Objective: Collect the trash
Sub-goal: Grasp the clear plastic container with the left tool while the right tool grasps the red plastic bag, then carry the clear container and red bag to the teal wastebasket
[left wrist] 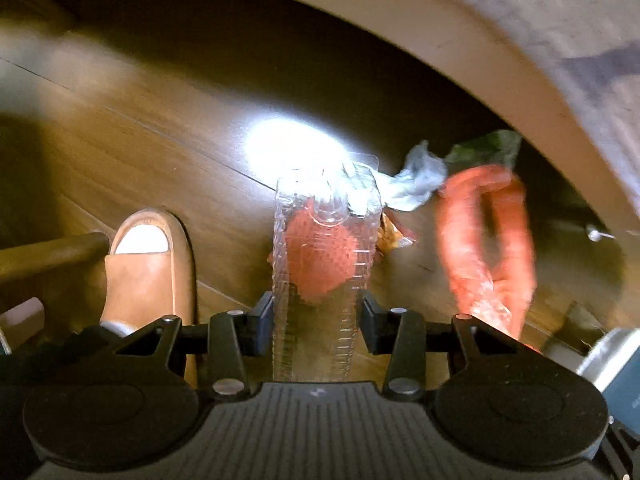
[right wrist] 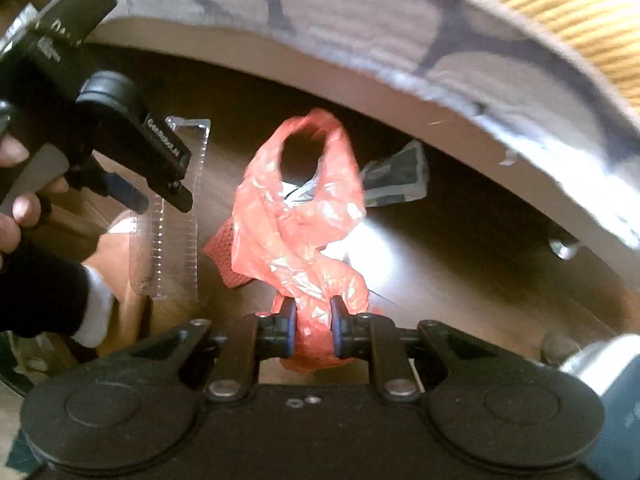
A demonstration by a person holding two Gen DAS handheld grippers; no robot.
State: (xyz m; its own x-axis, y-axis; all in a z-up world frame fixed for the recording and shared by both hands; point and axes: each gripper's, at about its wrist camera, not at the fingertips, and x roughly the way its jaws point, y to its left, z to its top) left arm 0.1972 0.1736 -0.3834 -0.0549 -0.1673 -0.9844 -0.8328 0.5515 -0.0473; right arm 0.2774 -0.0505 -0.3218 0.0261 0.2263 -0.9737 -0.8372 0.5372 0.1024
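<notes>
The left claw (left wrist: 318, 314) is clamped on a clear plastic clamshell (left wrist: 324, 248), whose long axis runs straight ahead from the fingers. The right claw (right wrist: 314, 330) pinches a red plastic bag (right wrist: 296, 216) that hangs forward, mouth open at its far end. The bag sits just right of the clamshell, above the wooden floor (left wrist: 152, 136), where a red mesh net (right wrist: 224, 258) and a crumpled wrapper (left wrist: 420, 180) lie

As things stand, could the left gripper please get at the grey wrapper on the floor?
Probably not yet. The left gripper is shut on the clear tray, so its fingers are full. The grey wrapper lies uncovered on the floor beyond the tray's far end, so only the tray blocks it.
</notes>
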